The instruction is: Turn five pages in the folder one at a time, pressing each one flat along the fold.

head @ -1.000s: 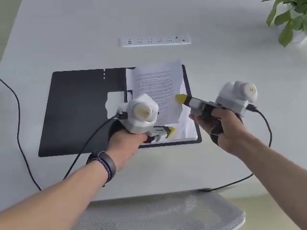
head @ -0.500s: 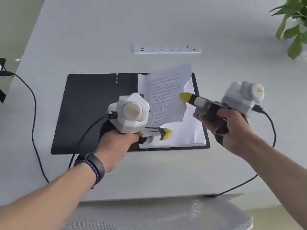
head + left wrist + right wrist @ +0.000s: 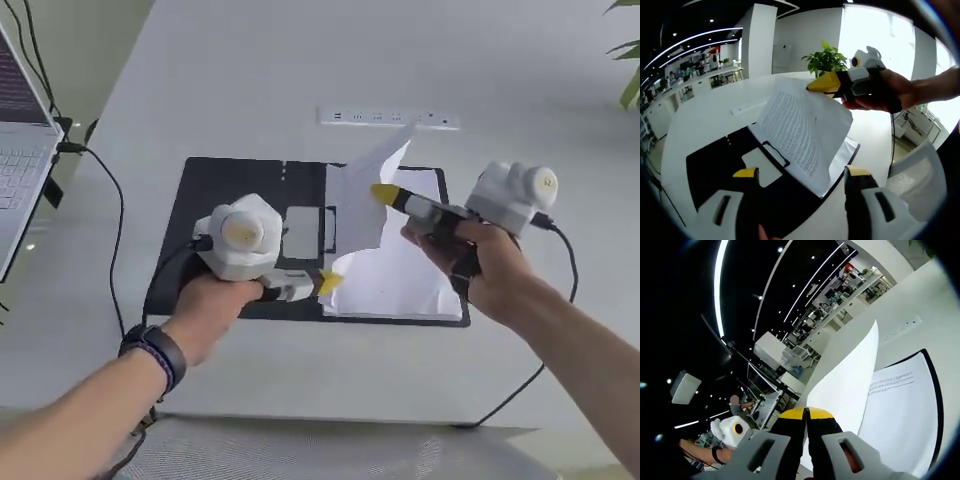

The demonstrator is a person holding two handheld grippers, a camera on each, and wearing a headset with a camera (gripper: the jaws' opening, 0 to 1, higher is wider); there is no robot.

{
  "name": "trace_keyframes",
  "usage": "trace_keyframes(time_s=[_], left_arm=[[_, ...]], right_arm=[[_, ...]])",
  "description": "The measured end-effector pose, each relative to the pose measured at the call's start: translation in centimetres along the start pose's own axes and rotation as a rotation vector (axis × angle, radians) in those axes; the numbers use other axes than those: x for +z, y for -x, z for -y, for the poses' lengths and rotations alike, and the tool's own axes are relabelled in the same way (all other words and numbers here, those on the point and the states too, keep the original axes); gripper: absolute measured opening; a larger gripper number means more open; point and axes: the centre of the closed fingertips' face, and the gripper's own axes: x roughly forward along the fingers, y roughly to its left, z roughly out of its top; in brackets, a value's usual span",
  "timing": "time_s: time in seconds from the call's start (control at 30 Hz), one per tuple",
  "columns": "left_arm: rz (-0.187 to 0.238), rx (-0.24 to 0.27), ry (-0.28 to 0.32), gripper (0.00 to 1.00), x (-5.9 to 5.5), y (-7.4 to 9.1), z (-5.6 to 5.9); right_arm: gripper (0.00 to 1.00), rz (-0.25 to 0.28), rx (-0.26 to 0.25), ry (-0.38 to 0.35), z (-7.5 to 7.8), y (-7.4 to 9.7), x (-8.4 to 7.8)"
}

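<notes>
Risk sits in the thin pinch: the right gripper (image 3: 383,193) has its jaws clamped on the free edge of one page (image 3: 362,205). A hard pull across could, I judge, tear it at the fold or crease it.

The page stands nearly upright over the folder (image 3: 230,190), just ahead of the left gripper (image 3: 801,172), whose jaws are spread with nothing between them. Its long axis runs along the fold, away from the person, with the free edge pointing up. The folder lies open on the bench (image 3: 300,60).

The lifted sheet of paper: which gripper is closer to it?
Right. The right gripper is shut on the lifted sheet; the left gripper hangs open over the folder, near its front edge, apart from the sheet.
</notes>
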Motion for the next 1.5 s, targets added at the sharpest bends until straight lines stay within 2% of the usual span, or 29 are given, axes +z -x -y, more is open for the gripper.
trace_keyframes(time_s=[0.23, 0.33, 0.53, 0.77, 1.03, 1.2, 1.33, 1.37, 1.4, 1.5], left_arm=[[0.024, 0.029, 0.023, 0.7, -0.5, 2.4, -1.5], [0.03, 0.04, 0.031, 0.71, -0.7, 3.5, -1.8], [0.035, 0.073, 0.057, 0.71, -1.7, 5.8, -2.8], [0.045, 0.104, 0.08, 0.73, -2.3, 7.6, -3.7], [0.061, 0.125, 0.106, 0.73, -2.8, 9.0, -4.5], [0.06, 0.135, 0.117, 0.73, -3.3, 9.6, -4.9], [0.061, 0.141, 0.136, 0.74, -3.7, 9.9, -5.3], [0.06, 0.141, 0.138, 0.74, -3.9, 9.9, -5.3], [0.057, 0.141, 0.136, 0.74, -4.0, 9.8, -5.3], [0.054, 0.143, 0.141, 0.74, -4.2, 10.0, -5.3]], right_arm=[[0.0, -0.059, 0.064, 0.026, -2.4, -3.0, -1.3], [0.0, -0.101, 0.079, 0.044, -3.0, -4.4, -2.4], [0.0, -0.148, 0.096, 0.036, -3.6, -6.5, -4.2], [0.0, -0.207, 0.102, 0.029, -4.0, -8.8, -6.5], [0.0, -0.254, 0.097, 0.016, -3.8, -10.8, -8.5], [0.0, -0.29, 0.089, -0.003, -3.1, -12.2, -9.8], [0.0, -0.325, 0.086, -0.011, -3.2, -12.8, -11.0], [0.0, -0.332, 0.082, -0.01, -3.0, -12.9, -11.2], [0.0, -0.343, 0.081, -0.016, -2.1, -13.2, -11.3], [0.0, -0.366, 0.077, -0.02, -1.5, -13.7, -12.0]])
